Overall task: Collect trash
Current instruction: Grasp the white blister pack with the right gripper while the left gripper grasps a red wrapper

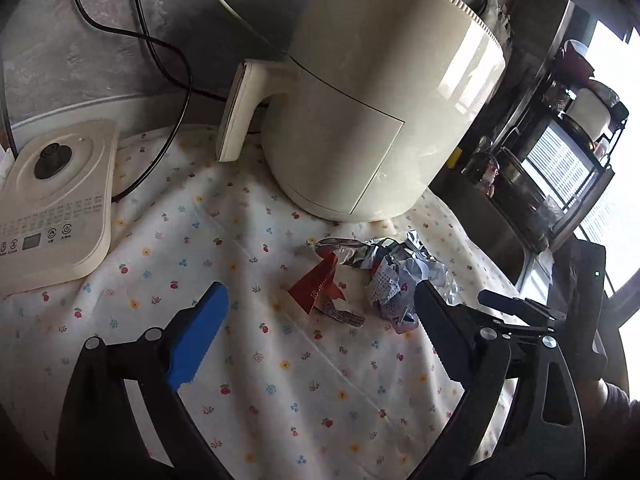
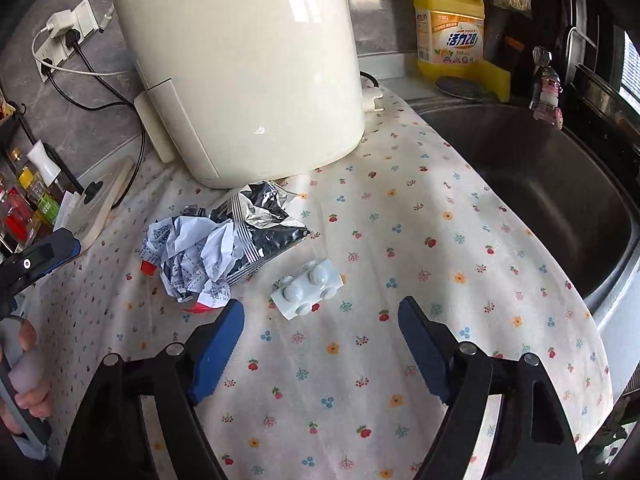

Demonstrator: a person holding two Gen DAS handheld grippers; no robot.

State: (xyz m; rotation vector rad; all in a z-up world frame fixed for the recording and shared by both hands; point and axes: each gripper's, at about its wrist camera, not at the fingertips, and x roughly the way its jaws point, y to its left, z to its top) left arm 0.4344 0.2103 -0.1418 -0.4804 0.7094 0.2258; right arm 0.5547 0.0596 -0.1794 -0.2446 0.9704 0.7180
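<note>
Two grippers over flowered cloth (image 2: 440,240), both jaws apart, empty. Left gripper (image 1: 320,320) frames red wrapper (image 1: 320,284); right gripper (image 2: 320,332) frames blister pack (image 2: 308,288). Crumpled paper (image 2: 192,256), foil bag (image 2: 264,220) by cream appliance (image 2: 248,60). Lower straight, pinch flat pieces at raised edge, avoid snagging cloth.

My left gripper (image 1: 320,316) tilts downward with its fingers (image 1: 200,336) spread wide, nothing between them. My right gripper (image 2: 320,344) points down more steeply, its fingers (image 2: 218,350) parted as well and gripping nothing. At the right wrist view's left edge, my left hand (image 2: 28,376) wraps its handle.
</note>
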